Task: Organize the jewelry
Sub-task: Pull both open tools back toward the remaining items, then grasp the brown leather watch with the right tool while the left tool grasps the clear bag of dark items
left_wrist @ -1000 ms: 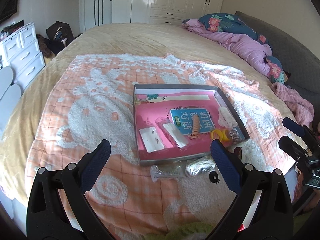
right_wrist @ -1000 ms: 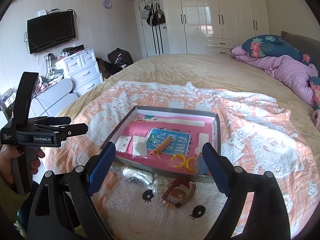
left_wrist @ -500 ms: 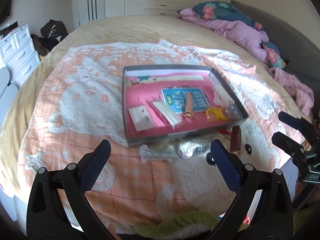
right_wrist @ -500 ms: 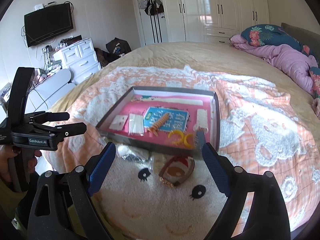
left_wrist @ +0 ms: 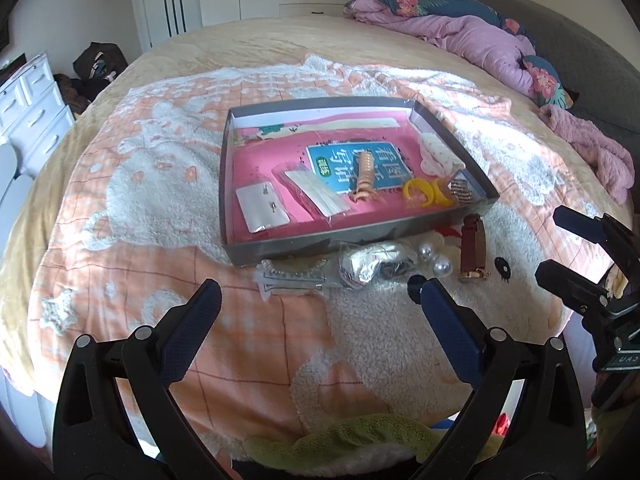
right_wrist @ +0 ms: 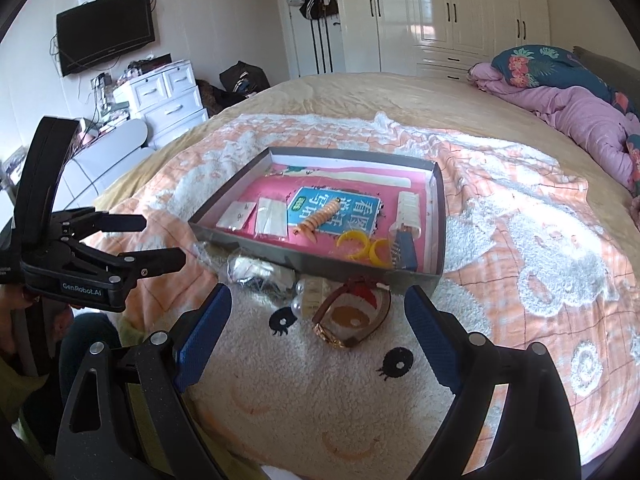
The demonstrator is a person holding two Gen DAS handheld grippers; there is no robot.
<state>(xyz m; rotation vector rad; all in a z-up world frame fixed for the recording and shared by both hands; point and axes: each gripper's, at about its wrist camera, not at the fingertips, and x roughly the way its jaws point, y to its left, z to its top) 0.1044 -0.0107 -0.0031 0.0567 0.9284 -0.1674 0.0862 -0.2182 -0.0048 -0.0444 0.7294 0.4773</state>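
A grey tray (left_wrist: 360, 236) (right_wrist: 352, 270) with a pink floor lies on the bed's blanket, holding an earring card (left_wrist: 262, 208), a packet (left_wrist: 316, 196), an orange spiral clip (left_wrist: 364, 178), yellow rings (left_wrist: 420, 196) (right_wrist: 362, 246) and a white clip (left_wrist: 434, 152). In front of the tray lie a brown-strap watch (left_wrist: 472, 254) (right_wrist: 352, 320), pearl earrings (left_wrist: 434, 260) (right_wrist: 298, 300), a crumpled silver bag (left_wrist: 372, 264) and a clear packet (left_wrist: 292, 278). My left gripper (left_wrist: 316, 300) (right_wrist: 160, 240) is open, short of the loose items. My right gripper (right_wrist: 318, 312) (left_wrist: 556, 244) is open, with the watch just ahead of its tips.
A peach and white fleece blanket (left_wrist: 140, 184) covers the bed. A purple quilt and floral pillows (left_wrist: 460, 28) lie at the far right. White drawers (right_wrist: 164, 100), a wall television (right_wrist: 106, 32) and wardrobes (right_wrist: 452, 12) stand beyond the bed. A person's hand (right_wrist: 24, 300) holds the left gripper.
Both grippers have sunk toward the bed and tilted down, so the tray and loose items sit higher and larger in both views. The watch and pearls have come into the left wrist view. Jaws unchanged.
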